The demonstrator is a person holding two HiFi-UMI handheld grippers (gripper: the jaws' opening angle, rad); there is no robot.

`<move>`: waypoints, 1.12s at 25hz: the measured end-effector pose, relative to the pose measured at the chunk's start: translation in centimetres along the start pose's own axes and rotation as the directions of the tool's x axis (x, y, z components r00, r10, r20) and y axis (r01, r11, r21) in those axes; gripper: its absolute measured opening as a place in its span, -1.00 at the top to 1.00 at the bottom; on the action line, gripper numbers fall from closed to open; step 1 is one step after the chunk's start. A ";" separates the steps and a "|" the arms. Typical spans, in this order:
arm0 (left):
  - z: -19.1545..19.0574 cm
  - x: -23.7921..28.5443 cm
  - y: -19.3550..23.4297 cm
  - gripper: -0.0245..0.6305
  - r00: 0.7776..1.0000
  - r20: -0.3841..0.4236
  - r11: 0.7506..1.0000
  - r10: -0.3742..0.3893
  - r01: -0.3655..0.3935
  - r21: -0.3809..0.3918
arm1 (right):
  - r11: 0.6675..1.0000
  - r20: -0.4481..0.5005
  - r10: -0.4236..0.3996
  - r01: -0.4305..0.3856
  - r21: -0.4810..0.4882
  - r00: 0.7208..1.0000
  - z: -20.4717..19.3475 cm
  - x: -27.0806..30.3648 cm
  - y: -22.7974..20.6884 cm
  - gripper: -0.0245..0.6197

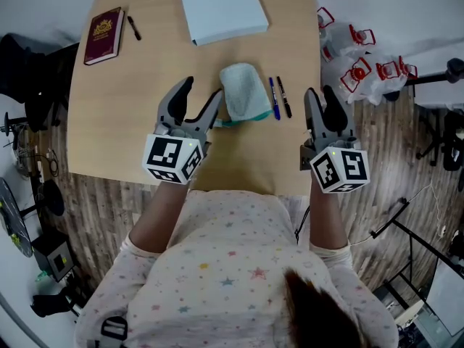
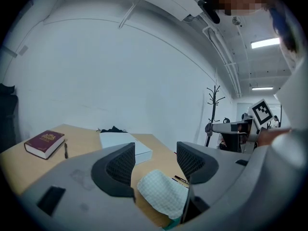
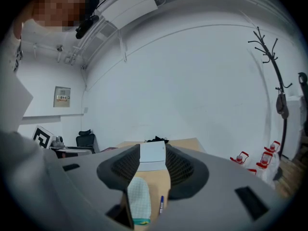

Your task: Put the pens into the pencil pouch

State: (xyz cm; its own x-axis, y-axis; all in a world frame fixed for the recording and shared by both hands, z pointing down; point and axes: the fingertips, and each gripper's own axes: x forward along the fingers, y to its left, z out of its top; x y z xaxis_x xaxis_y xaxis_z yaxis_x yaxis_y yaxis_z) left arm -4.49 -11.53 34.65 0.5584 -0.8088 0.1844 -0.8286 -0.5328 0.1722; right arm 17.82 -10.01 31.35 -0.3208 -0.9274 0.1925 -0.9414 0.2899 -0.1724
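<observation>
Grippers, two, both held over the near edge of the table (image 1: 145,114).
- Left gripper (image 1: 202,94): jaws spread wide, nothing between them. We see it poised just beside the near left corner of the pouch (image 1: 243,93); whether a jaw tip touches the cloth, we cannot tell.
- Right gripper (image 1: 321,96): jaws parted by a narrower gap, likewise empty, near the pens but clear of them.

Task items:
- Pouch, pale checked cloth with a teal end toward us, lying flat mid-table. We cannot tell whether its mouth is open.
- Blue pen (image 1: 274,98) and black pen (image 1: 283,96), side by side, just right of the pouch, near the table's right edge.
- Third pen (image 1: 134,27), far left, beside a red book (image 1: 104,35).

Other: white box (image 1: 221,6) at the far edge.

Hazards, as we judge them:
- The two pens lie so close that closing on one may knock the other, which could roll off the right edge.
- The limp pouch may slide or fold shut if the left gripper fails to pin it.
- The far pen is easily overlooked.
</observation>
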 end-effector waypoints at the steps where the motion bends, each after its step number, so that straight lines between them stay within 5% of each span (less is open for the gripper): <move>1: -0.3 0.1 -0.1 0.13 1.000 -0.004 1.000 -0.002 0.002 -0.003 | 1.000 -0.009 0.002 -0.002 0.002 1.000 -0.4 0.1 -0.1 0.41; 28: -10.1 2.1 -1.4 0.30 0.987 -0.135 0.996 -0.083 0.078 -0.044 | 0.996 -0.304 0.028 -0.001 0.087 0.952 -15.2 2.3 -1.2 0.77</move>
State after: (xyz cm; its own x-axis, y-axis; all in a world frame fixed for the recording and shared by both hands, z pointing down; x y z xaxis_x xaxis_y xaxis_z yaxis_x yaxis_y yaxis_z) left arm -1.72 -9.95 44.55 0.6259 -0.7204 0.2987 -0.7798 -0.5829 0.2282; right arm 16.61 -8.88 46.68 -0.3633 -0.8031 0.4722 -0.9283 0.2692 -0.2563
